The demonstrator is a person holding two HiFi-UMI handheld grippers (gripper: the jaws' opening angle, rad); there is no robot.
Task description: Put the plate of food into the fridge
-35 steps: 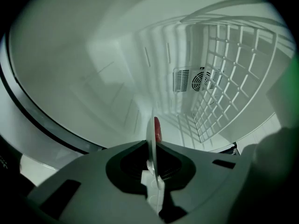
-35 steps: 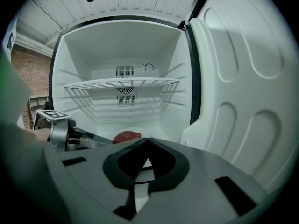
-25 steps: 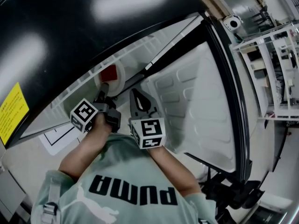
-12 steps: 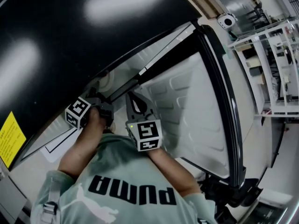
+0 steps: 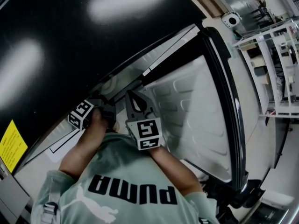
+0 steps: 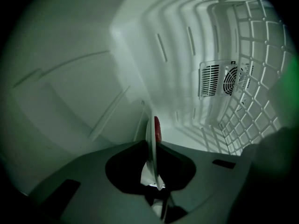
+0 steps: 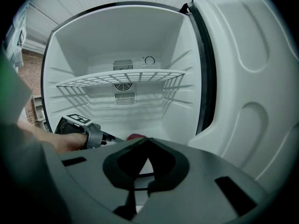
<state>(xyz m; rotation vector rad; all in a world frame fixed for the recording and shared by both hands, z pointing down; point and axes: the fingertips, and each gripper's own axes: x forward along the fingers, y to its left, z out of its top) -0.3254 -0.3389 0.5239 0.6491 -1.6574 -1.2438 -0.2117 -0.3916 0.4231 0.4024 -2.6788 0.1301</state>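
Seen edge-on in the left gripper view, a white plate [image 6: 149, 146] stands between the jaws of my left gripper [image 6: 151, 143], which is shut on its rim. Red food [image 6: 157, 129] shows on the plate's right side. The plate is inside the white fridge [image 6: 84, 55], low in the compartment. From the right gripper view, the left gripper [image 7: 96, 135] reaches over the fridge floor, the red food [image 7: 135, 136] just beyond it. My right gripper [image 7: 147, 139] is shut and holds nothing, in front of the opening. In the head view the left gripper [image 5: 103, 107] goes under the fridge top and the plate is hidden.
The fridge door [image 5: 196, 111] stands open at the right, close to the right gripper [image 5: 135, 102]. A wire shelf [image 7: 121, 77] spans the compartment above the plate. A fan vent [image 6: 219, 80] sits in the back wall. Metal racks [image 5: 275, 55] stand further right.
The left gripper has carried the plate deeper into the fridge; the plate and red food, visible in the head view a second ago, are now hidden. The right gripper has barely moved.
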